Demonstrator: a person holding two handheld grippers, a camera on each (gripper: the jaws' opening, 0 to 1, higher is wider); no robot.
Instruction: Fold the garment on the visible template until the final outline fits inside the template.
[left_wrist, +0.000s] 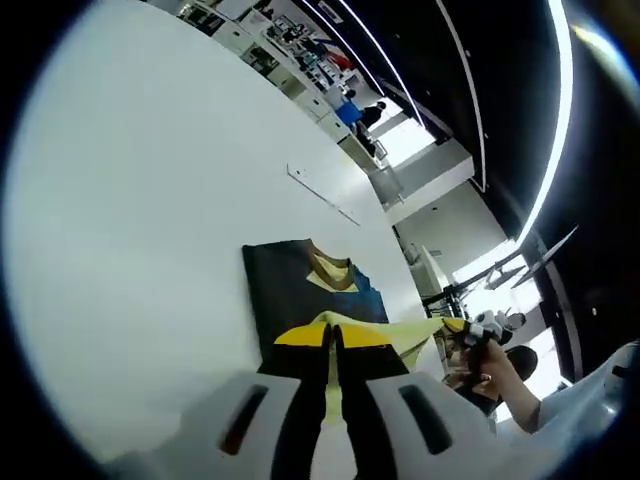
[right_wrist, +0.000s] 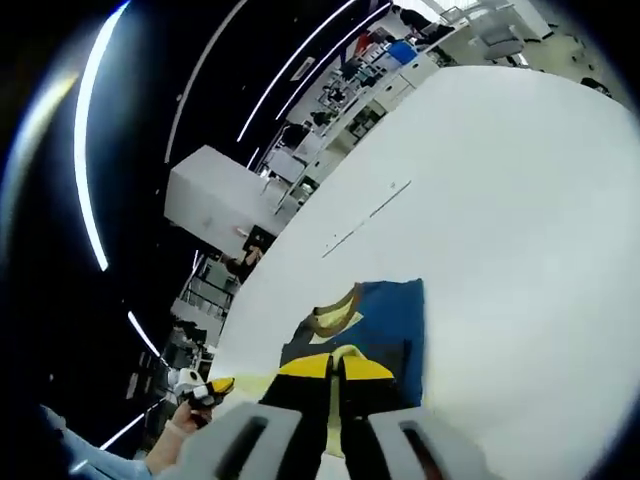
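Left tongs (left_wrist: 334, 345) and right tongs (right_wrist: 333, 368) are both raised, jaws pinched closed.

Wide bare white table (left_wrist: 150, 200) around the garment (left_wrist: 300, 295) — open passage on every side; a thin strip (left_wrist: 322, 195) lies beyond.

A broad white table (left_wrist: 150, 200) filled the foreground. Beyond it stood cluttered white benches (left_wrist: 300, 60) and a large white cabinet (right_wrist: 205, 200), under a dark ceiling crossed by long light strips (right_wrist: 90, 150).
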